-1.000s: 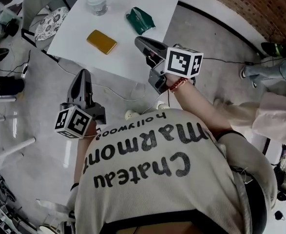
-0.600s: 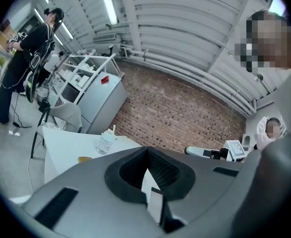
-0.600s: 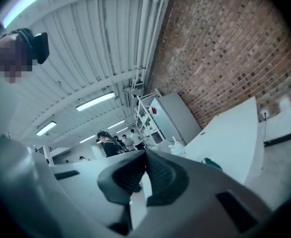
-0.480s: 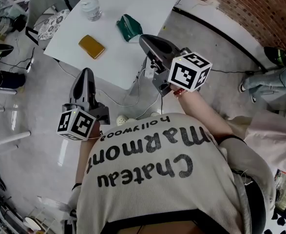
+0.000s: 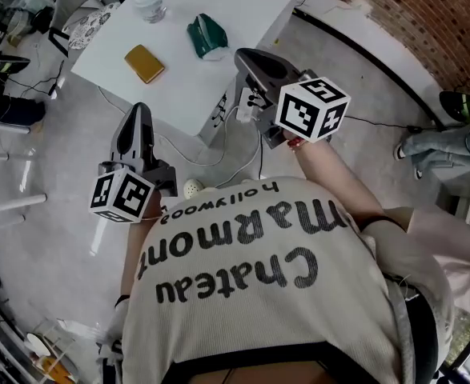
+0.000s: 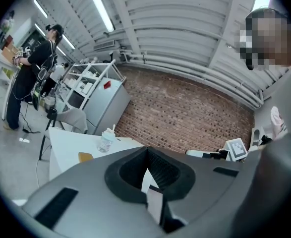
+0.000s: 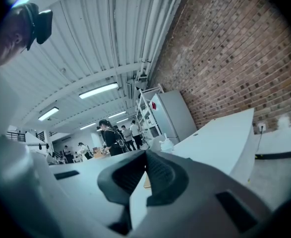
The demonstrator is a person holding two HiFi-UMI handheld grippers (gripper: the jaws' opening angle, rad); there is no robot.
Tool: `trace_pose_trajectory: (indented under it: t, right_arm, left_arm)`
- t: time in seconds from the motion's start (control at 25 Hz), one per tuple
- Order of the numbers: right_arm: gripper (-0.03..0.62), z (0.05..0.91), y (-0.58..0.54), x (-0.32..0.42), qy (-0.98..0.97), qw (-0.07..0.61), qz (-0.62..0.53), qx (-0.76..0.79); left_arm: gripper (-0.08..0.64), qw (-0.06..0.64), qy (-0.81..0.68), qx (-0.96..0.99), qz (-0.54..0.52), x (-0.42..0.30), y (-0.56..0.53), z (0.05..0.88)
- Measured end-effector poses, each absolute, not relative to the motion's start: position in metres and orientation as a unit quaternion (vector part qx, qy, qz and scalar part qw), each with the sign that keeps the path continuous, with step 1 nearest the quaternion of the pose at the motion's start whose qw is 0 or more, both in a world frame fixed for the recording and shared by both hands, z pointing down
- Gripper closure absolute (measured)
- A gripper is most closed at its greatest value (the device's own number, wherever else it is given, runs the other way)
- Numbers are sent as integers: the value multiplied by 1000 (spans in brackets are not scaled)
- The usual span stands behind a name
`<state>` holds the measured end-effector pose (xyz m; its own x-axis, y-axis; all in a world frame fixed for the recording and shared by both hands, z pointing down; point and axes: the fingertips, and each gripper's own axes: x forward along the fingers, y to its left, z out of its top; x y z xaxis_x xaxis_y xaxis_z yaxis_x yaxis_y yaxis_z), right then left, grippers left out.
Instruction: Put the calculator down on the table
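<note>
Nearest in the head view was the person's pale knitted sweater [image 5: 259, 294], with dark lettering across it. Just beyond it, each hand held a claw out level over the grey floor [image 5: 54, 134].

The left claw [image 5: 136, 112] hung short of the bench's near edge, its marker cube close to the sweater. In its own view the jaws were pressed together with nothing between them. The right claw [image 5: 245, 55], a little farther out, showed its tips against the bench's right edge. Its jaws were likewise closed tight and empty.

On the floor between the two claws lay a small white round thing [image 5: 192, 188] and loose cables [image 5: 218, 154].

The white bench [image 5: 243, 6] stretched away ahead. Near its left edge lay the calculator [image 5: 144, 63], a flat yellow slab whose keys could not be made out, well apart from both claws. To its right and slightly farther sat a crumpled green pouch [image 5: 206, 37]. Farther still, a clear plastic bottle [image 5: 149, 2] stood upright.

Left of the bench stood a chair [image 5: 90, 24] with a patterned seat. At the far right ran a brick wall [image 5: 427, 22], and nearer than it someone's jeans-clad leg [image 5: 447, 141] showed.
</note>
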<state>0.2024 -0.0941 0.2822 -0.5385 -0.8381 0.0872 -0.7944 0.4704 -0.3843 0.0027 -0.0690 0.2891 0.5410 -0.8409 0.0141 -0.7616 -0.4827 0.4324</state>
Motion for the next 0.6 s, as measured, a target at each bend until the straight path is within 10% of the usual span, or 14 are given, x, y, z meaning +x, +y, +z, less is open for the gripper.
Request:
trace_pose_trajectory:
  t: [0.6]
  right_arm:
    - [594, 285, -82, 267, 869, 43, -161, -466]
  left_arm:
    - [559, 181, -469, 859, -97, 78, -56, 291]
